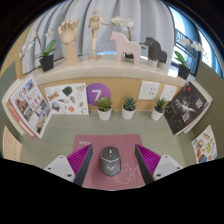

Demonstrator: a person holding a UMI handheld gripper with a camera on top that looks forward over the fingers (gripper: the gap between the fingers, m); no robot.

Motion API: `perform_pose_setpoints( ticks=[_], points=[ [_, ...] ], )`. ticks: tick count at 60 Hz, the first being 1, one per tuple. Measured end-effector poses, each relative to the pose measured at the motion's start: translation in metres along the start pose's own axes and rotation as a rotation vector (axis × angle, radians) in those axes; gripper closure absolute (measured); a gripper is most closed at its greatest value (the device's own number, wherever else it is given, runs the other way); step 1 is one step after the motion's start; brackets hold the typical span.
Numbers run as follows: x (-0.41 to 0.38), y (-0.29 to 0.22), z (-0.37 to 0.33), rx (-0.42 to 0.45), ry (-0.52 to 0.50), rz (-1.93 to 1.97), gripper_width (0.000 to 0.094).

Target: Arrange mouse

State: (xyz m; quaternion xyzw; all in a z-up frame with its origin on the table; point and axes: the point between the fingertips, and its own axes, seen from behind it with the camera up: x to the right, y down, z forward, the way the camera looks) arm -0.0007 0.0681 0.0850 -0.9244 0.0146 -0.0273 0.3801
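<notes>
Tool [108,166] open, mouse [109,160] between its fingers, on pink mat [108,180]

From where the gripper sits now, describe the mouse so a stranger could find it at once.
Start at the green table below the shelf of wooden figures, then drop to the pink mat nearest the gripper. The mouse lies on that mat between the open fingers, not gripped. It is the only dark grey, rounded object there; the potted plants stand further back by the wall.
</notes>
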Motion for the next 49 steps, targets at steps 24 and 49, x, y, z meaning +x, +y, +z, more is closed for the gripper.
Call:
perform_pose_setpoints(
  ticks=[24, 49],
  points=[
    [-0.051, -0.072, -0.180, 0.159, -0.050, 0.024, 0.0072],
    [-0.048, -0.073, -0.210, 0.183, -0.038, 0.044, 0.0071]
  ],
)
